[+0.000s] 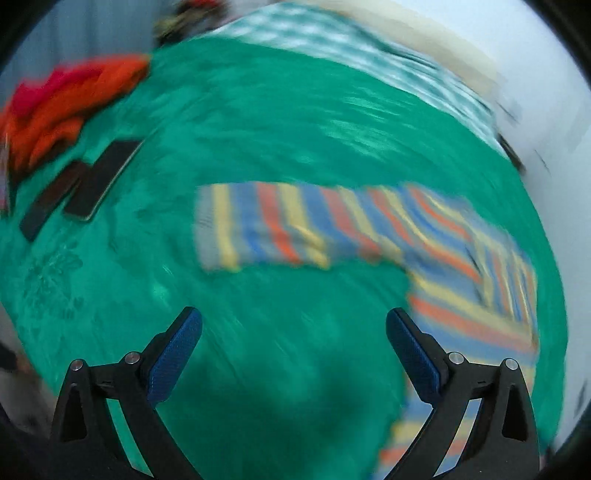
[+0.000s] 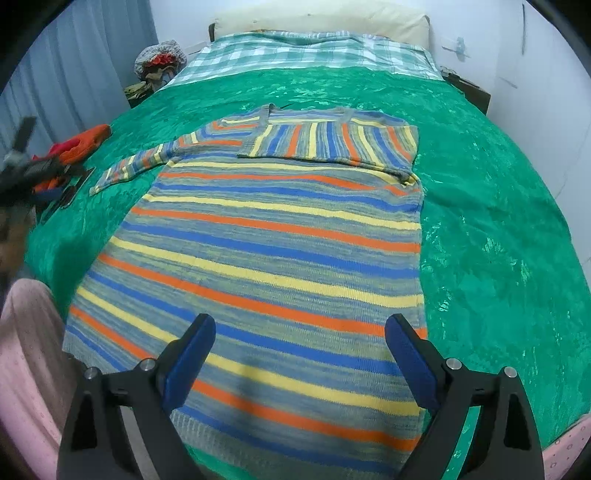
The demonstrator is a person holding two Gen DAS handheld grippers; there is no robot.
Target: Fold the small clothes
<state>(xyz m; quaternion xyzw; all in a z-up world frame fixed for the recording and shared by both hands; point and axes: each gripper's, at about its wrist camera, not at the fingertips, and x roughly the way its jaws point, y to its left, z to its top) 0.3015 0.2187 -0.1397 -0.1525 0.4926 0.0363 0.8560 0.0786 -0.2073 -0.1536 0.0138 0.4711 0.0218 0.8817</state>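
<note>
Striped sweater [image 2: 280, 236] flat mid-bed, one sleeve folded across the chest. Both tongs [image 1: 293, 328] [image 2: 300, 334] wide, empty. Only the left view shows two phones [image 1: 99, 181] near the bed's edge.

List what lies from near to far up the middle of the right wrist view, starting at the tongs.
Right tongs, open over the hem → striped sweater body → its sleeve folded across the chest → green bedspread → green-and-white checked sheet → cream pillow at the wall.
</note>
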